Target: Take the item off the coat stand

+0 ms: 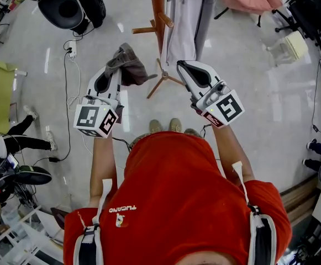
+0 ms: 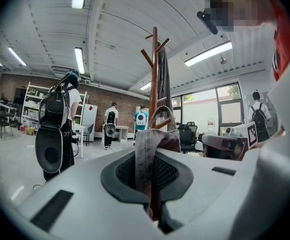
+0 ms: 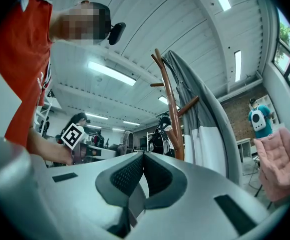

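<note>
Step in hand, by the look of it: carrying the item (image 1: 128, 64) clear of the coat stand (image 1: 158, 7). Seemingly free of the pegs (image 1: 143, 30) already, hanging just left of the stand's splayed feet (image 1: 163, 79), above the floor (image 1: 243, 93), from the left gripper (image 2: 152, 156). Fingers (image 2: 173, 171) there pinching a flat strap or fold of the cloth. Right gripper (image 3: 144, 158) on the stand's right side, near the post, fingers (image 3: 121, 176) pressed together on nothing.

To do it well: draw back and away from the stand, never upward into the pegs. No loosening of the pinch before reaching a safe place to set down. Watch the thin arched loop standing up from the item, apt to snag on a peg tip. Leave alone the long grey-and-white garment (image 1: 185, 26) hanging on the stand's right side. Right gripper free for steadying the loose bulk from below against any swinging.

Item: soft, limp woven cloth, grey-brown outside, dark red showing at the pinched fold, crumpled, no fixed shape; exact kind of thing hard to tell. Probably light, slumping and sliding rather than holding form, hence a grip on the strap rather than the bulk. Stand: reddish-brown wood, straight round post, short pegs angled upward with rounded ends, smooth finish. Fingers: dark, finely textured pads set in smooth pale grey shells. Floor: pale, glossy, streaked with reflected light.
</note>
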Tool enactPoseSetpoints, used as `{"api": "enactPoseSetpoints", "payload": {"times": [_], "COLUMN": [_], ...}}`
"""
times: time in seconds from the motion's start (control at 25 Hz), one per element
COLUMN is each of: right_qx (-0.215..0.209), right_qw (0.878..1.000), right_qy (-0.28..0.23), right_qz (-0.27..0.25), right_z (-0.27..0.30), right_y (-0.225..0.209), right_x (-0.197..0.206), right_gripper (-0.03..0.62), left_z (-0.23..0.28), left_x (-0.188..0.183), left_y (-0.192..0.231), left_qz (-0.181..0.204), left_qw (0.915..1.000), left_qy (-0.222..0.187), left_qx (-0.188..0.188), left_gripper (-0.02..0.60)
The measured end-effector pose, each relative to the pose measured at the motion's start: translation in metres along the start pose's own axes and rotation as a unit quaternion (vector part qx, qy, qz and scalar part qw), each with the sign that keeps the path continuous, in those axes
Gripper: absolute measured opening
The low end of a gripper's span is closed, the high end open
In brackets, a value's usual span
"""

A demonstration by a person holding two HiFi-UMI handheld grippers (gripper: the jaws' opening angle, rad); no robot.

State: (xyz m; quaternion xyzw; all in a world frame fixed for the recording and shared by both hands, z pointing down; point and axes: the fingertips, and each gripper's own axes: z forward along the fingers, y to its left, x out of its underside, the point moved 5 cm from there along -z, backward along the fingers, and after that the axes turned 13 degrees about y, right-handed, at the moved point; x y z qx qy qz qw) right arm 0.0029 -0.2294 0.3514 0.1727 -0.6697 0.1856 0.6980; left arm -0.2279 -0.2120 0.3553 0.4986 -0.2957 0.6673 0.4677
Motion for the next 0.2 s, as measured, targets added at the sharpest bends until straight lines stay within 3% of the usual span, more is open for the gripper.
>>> {"api": "enactPoseSetpoints", "payload": {"times": [0.2], "right_qx": [0.000], "right_qw": [1.000], "right_qy": [0.003], "right_qz": [0.001], "right_z": [0.0028], "right_y": [-0.0013], "right_x": [0.0010], "right_gripper": [0.024], "left_z": [0.0008], "left_x": [0.0006], "left_y": [0.0032], "left_qz": [0.000], "left_qw": [1.0000], "left_qy": [0.002], "left_qx": [0.000], "left_gripper": [0.014]}}
